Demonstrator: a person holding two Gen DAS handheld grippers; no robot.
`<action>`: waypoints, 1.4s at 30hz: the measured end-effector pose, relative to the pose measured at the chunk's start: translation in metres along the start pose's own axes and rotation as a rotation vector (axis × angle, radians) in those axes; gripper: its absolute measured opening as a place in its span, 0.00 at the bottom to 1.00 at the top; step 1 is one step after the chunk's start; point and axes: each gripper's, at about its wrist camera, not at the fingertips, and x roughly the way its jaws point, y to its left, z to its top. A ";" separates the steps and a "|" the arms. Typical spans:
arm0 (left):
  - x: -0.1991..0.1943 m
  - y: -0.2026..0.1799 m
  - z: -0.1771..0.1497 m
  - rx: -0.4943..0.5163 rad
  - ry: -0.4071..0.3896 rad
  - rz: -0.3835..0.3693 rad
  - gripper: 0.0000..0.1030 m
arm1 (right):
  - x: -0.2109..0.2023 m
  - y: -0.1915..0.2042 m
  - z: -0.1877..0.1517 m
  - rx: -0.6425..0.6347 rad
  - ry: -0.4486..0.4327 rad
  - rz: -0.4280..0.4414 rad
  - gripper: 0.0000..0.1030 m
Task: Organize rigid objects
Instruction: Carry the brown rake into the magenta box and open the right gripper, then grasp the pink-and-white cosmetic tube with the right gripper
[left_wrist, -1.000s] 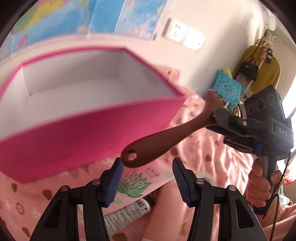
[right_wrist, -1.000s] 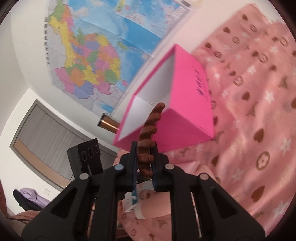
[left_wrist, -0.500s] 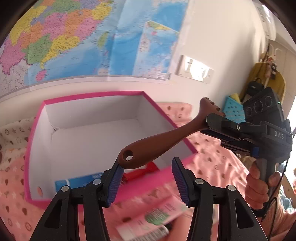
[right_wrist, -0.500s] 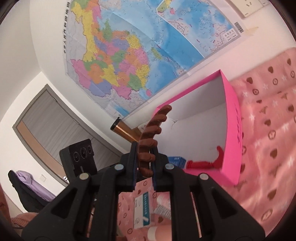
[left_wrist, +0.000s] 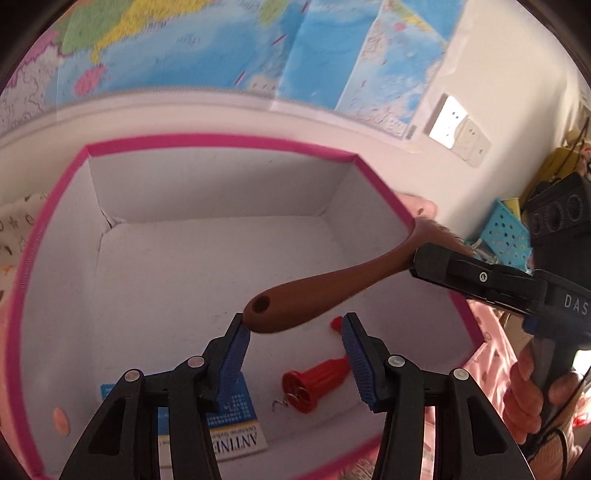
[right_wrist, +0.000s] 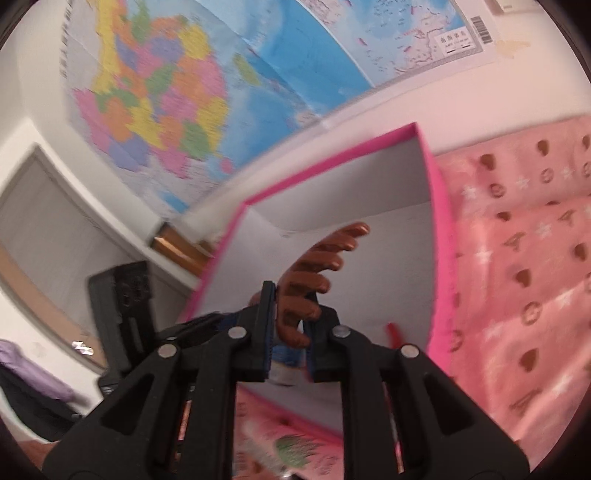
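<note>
Comb (left_wrist: 332, 284), brown and handled, hangs over the pink box (left_wrist: 221, 142); the right gripper (right_wrist: 291, 332), jaws just easing apart, still pinches its toothed end. Only the left view shows the left gripper (left_wrist: 293, 349) gaping empty, a red corkscrew (left_wrist: 317, 380) at 6 o'clock, and a packet (left_wrist: 236, 424) reading "ANTINE".

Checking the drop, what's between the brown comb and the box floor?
Bare air; in the left wrist view the brown comb hangs over the pink box, above a red corkscrew.
</note>
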 end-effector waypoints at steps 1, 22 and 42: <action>0.002 0.001 0.000 -0.004 0.003 0.008 0.50 | 0.002 0.001 0.001 -0.010 0.001 -0.033 0.19; -0.076 -0.018 -0.039 0.104 -0.180 -0.035 0.59 | -0.070 0.013 -0.046 -0.087 -0.101 -0.045 0.37; -0.089 -0.017 -0.121 0.076 -0.076 -0.017 0.60 | -0.077 -0.022 -0.128 0.010 0.039 -0.081 0.40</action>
